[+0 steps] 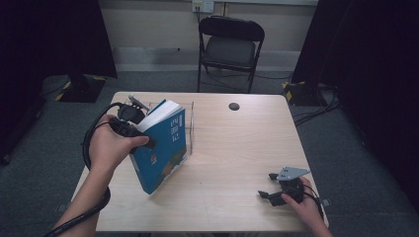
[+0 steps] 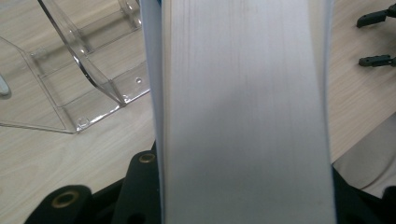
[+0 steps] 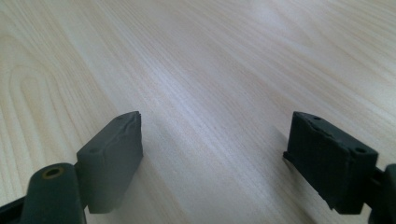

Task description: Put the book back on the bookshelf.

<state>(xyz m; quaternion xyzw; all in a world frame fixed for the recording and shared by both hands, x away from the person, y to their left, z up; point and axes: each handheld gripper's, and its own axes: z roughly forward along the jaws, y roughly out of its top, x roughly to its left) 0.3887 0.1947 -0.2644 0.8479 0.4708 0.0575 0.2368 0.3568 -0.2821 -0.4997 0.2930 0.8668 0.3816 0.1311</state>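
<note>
A thick blue paperback book (image 1: 165,148) stands tilted on the wooden table (image 1: 237,148), its lower corner at or near the tabletop and its white page edge up. My left gripper (image 1: 143,138) is shut on the book near its top, one jaw across the cover. In the left gripper view the page edge (image 2: 243,116) runs up between the jaws. A clear acrylic book stand (image 1: 190,123) sits just behind the book, with its base and wall (image 2: 79,93) beside the pages. My right gripper (image 1: 268,185) rests open near the front right, jaws wide apart (image 3: 212,158) over bare wood.
A black folding chair (image 1: 230,47) stands beyond the table's far edge. A small dark round disc (image 1: 234,106) sits in the tabletop at the back. Black curtains hang at both sides, and cables lie on the floor at the right.
</note>
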